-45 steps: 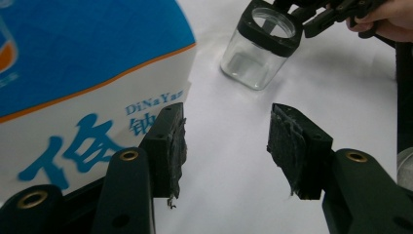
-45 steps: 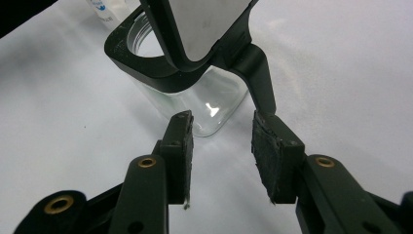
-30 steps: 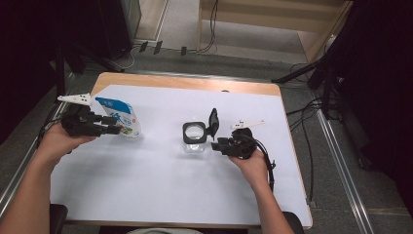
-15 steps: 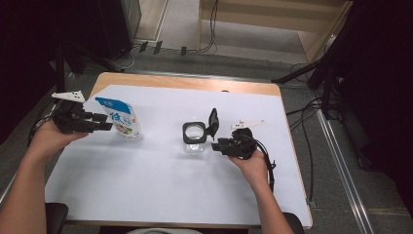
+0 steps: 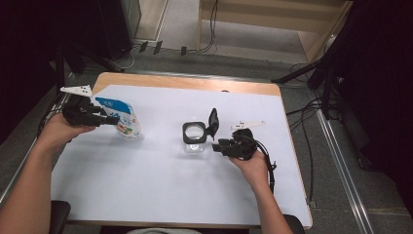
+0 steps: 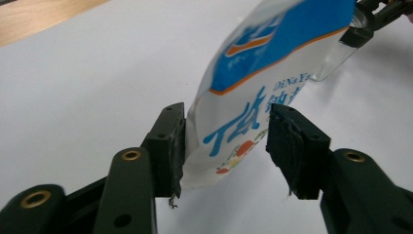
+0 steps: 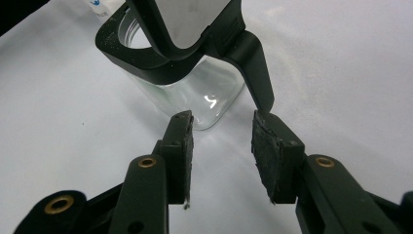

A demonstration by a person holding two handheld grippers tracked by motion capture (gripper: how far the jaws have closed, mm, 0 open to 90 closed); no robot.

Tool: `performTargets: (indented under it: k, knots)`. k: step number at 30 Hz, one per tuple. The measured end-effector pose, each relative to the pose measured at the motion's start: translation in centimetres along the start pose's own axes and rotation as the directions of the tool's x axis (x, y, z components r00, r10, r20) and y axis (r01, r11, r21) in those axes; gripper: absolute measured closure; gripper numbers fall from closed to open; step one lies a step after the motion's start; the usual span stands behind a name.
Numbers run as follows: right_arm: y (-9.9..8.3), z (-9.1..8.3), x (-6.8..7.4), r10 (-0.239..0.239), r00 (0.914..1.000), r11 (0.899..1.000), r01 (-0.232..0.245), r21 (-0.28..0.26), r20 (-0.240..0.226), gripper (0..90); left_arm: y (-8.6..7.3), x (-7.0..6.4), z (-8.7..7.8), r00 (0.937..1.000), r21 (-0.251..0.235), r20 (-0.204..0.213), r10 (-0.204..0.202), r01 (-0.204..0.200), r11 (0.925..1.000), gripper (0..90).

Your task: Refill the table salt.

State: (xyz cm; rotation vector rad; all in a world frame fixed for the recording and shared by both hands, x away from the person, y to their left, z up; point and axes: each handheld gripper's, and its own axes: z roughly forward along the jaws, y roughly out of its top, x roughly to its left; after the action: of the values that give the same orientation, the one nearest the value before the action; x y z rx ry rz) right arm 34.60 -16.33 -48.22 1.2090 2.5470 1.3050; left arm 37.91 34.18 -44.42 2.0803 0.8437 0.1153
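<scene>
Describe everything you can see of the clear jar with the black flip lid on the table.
The jar looks like clear glass or plastic, squarish with rounded corners, and appears empty. A black collar rings its round mouth, and the hinged black lid stands open, tilted up on the side nearest the right gripper. The jar stands upright on the white table cover, near the middle. In the right gripper view, that gripper's jaws stand open just short of the jar, without touching it. The blue and white pouch is apart from it, to the left.
</scene>
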Motion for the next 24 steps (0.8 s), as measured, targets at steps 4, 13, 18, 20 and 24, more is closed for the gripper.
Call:
performTargets:
  k: [4, 13, 18, 20, 24]
  knots:
    - [0.0, 0.0, 0.0, 0.001, 1.0, 1.0, -0.001, 0.002, -0.001, 61.1, -0.2, 0.7, 0.1, 0.9994, -0.016, 0.035, -0.005, 0.006, 0.9999, 57.0]
    - [0.0, 0.3, 0.2, -0.009, 0.9999, 1.0, 0.009, 0.009, -0.006, 61.1, 1.5, 0.0, 0.5, 0.9967, 0.073, 0.015, 0.08, -0.081, 0.994, 65.4]
    - [0.0, 0.3, 0.1, -0.004, 1.0, 1.0, 0.004, 0.004, -0.009, 61.0, 1.4, -0.1, 0.4, 0.9955, 0.075, 0.028, 0.09, -0.092, 0.9929, 75.6]
    - [0.0, 0.2, 0.1, -0.002, 1.0, 1.0, 0.002, 0.003, -0.007, 61.0, 1.4, -0.3, 0.5, 0.995, 0.074, 0.035, 0.094, -0.096, 0.9926, 78.7]
    - [0.0, 0.2, 0.1, -0.004, 1.0, 1.0, 0.004, 0.001, -0.007, 61.0, 1.5, -0.7, 0.6, 0.9958, 0.06, 0.032, 0.086, -0.088, 0.9943, 84.2]
